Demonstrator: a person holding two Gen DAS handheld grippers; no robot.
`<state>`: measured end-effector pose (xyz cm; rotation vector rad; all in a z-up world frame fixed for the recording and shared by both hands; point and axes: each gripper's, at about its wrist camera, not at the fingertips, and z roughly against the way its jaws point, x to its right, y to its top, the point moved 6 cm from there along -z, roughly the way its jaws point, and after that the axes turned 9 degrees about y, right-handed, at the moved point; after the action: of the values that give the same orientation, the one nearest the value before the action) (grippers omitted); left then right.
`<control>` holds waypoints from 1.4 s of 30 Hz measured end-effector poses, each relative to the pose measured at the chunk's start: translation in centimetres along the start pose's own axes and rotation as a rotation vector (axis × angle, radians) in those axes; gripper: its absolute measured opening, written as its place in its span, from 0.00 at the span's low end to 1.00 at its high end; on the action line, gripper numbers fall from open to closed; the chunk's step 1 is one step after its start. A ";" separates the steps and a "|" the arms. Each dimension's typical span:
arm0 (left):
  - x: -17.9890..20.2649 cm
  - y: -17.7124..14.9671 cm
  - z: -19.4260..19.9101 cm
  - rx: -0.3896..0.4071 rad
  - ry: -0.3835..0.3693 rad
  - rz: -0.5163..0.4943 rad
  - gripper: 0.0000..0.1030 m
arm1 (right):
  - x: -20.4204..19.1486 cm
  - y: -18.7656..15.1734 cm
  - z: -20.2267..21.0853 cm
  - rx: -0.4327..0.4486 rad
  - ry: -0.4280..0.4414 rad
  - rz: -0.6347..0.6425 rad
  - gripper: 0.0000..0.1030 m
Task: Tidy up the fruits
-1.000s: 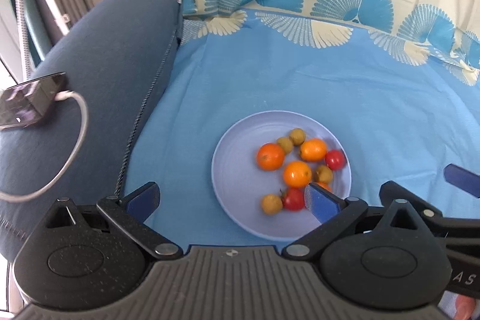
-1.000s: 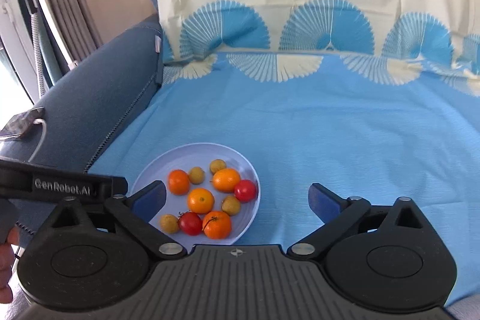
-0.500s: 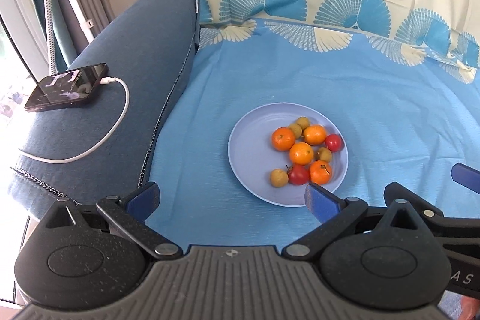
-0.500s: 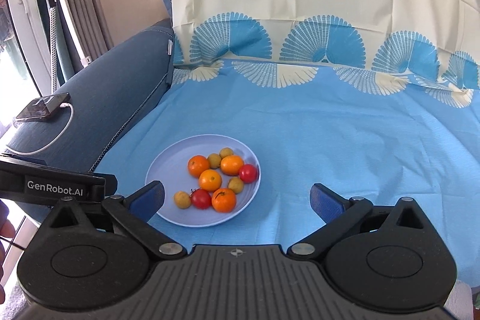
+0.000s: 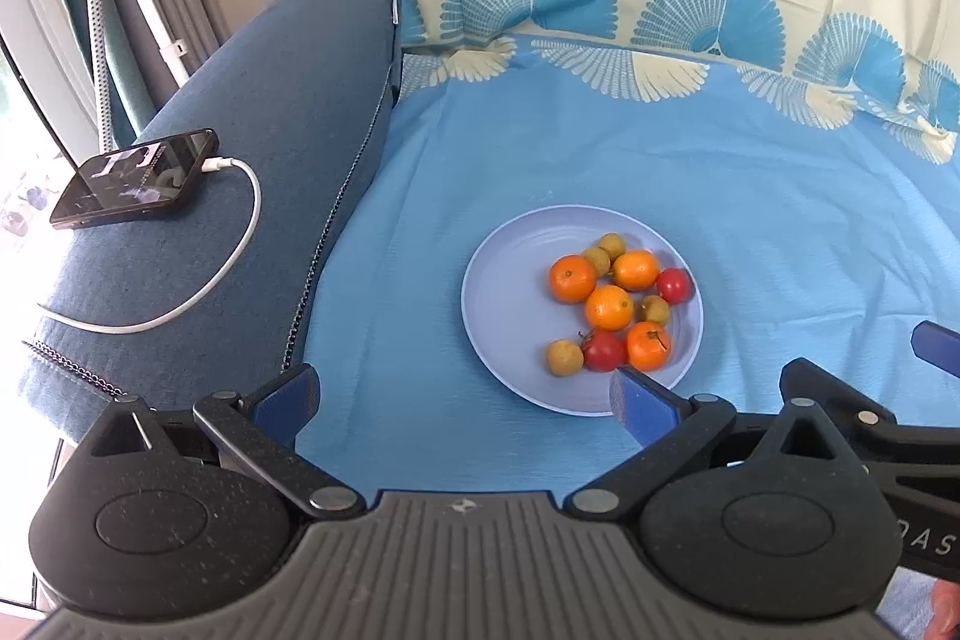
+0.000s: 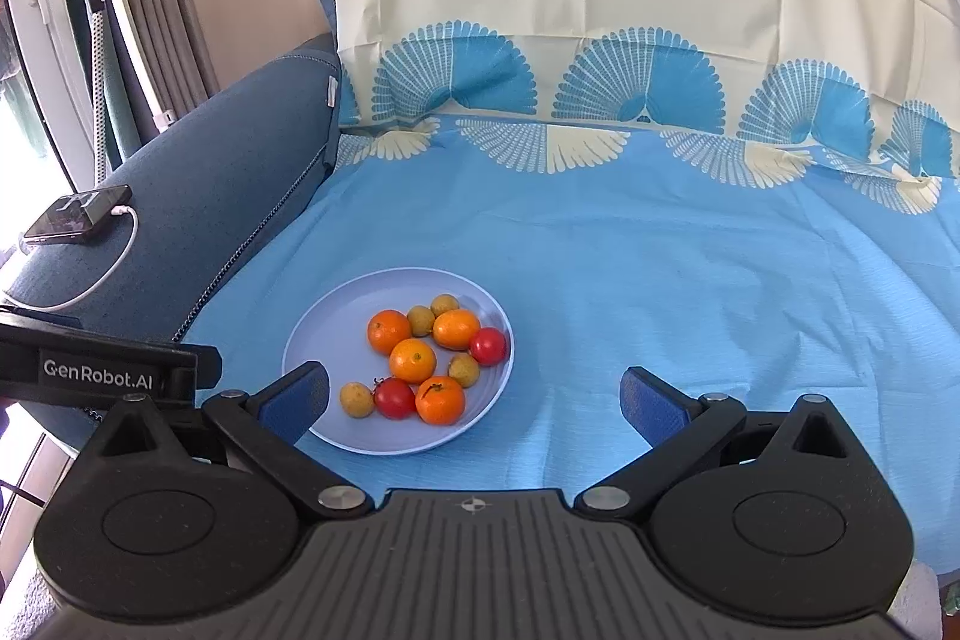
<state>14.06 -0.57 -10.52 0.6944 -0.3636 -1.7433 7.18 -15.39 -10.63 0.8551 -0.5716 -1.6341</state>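
A pale blue plate rests on a blue cloth over a sofa seat. It holds several oranges, two red tomatoes and several small yellow-brown fruits. My left gripper hovers open near the plate's front edge, nothing between its fingers. My right gripper is open too, above the plate's right front rim, and shows at the right edge of the left wrist view.
A blue sofa arm on the left carries a phone with a white charging cable. A cream and blue patterned cloth covers the backrest. Blue cloth stretches right of the plate.
Both grippers have pulled back and up from the plate, so it looks smaller and farther. The phone on the sofa arm has come more into view. Both stay open.
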 end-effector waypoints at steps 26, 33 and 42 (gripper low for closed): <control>-0.2 -0.2 -0.7 -0.021 0.008 0.005 1.00 | -0.1 -0.3 -0.8 -0.018 -0.010 0.002 0.99; -0.2 -0.3 -0.7 -0.024 0.010 0.005 1.00 | -0.2 -0.3 -0.9 -0.018 -0.012 -0.002 0.99; -0.3 -0.4 -1.0 -0.029 0.013 0.005 1.00 | -0.2 -0.4 -1.0 -0.017 -0.013 -0.001 0.99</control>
<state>14.41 -0.10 -11.41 0.6830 -0.3297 -1.7356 7.75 -15.06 -11.46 0.8335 -0.5658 -1.6443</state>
